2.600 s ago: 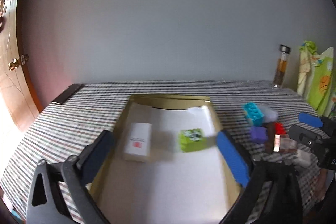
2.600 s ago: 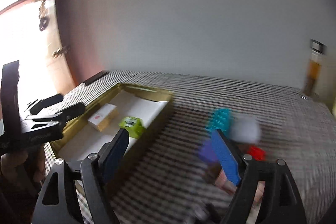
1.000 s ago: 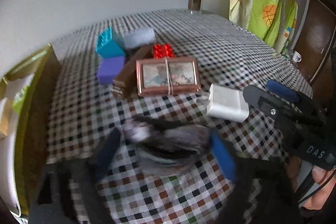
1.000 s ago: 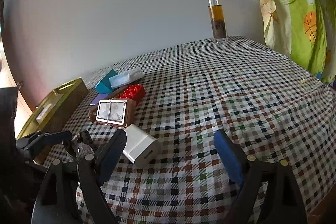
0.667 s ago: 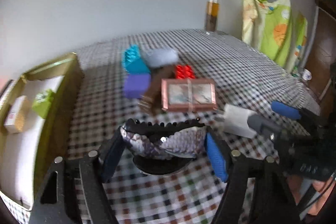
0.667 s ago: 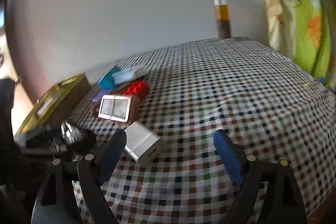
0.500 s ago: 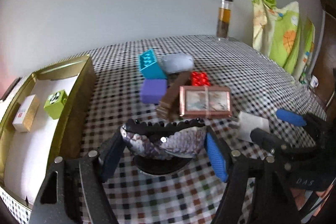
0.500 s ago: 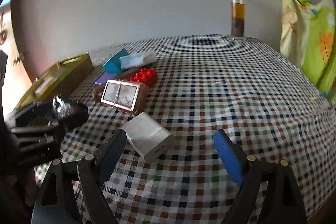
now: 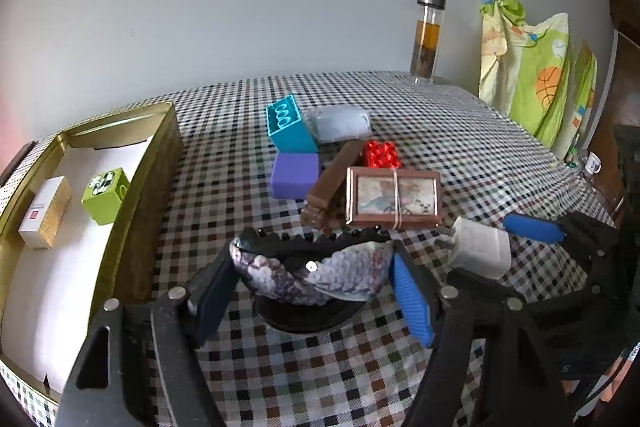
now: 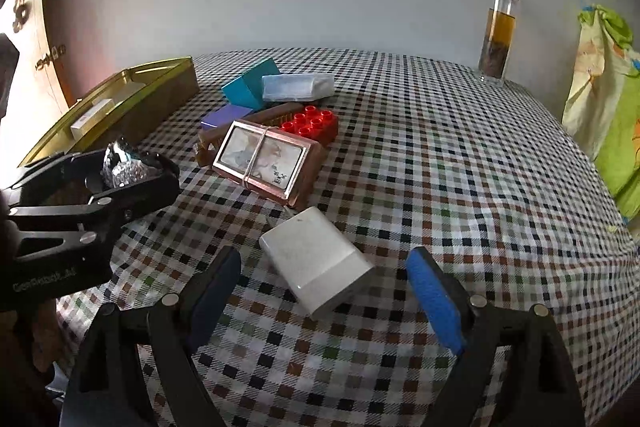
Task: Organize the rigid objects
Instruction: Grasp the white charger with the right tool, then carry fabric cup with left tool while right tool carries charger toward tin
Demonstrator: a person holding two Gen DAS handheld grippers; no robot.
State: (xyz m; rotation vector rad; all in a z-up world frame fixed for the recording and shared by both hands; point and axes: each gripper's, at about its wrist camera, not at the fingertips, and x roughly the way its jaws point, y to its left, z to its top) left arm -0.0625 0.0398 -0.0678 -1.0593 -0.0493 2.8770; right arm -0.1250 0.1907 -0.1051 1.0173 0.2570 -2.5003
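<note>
My left gripper [image 9: 310, 277] is shut on a sequined hair clip [image 9: 308, 273] and holds it above the checked tablecloth; the clip also shows in the right wrist view [image 10: 122, 163]. My right gripper [image 10: 324, 277] is open, its jaws on either side of a white charger block [image 10: 316, 259] lying on the cloth, not touching it. The charger also shows in the left wrist view [image 9: 478, 247]. A gold tin tray [image 9: 158, 155] at the left holds a green cube [image 9: 105, 195] and a white-gold box [image 9: 44, 211].
A pile beyond the grippers: framed picture [image 9: 394, 197], brown comb [image 9: 332, 181], red brick [image 9: 380, 154], purple block [image 9: 295, 174], teal brick [image 9: 289, 125], grey pouch [image 9: 338, 122]. A glass bottle [image 9: 428, 35] stands at the far edge. Green cloth [image 9: 532, 75] hangs at right.
My left gripper closed on the hair clip and lifted it off the cloth. My right gripper moved in so the white charger lies between its open jaws.
</note>
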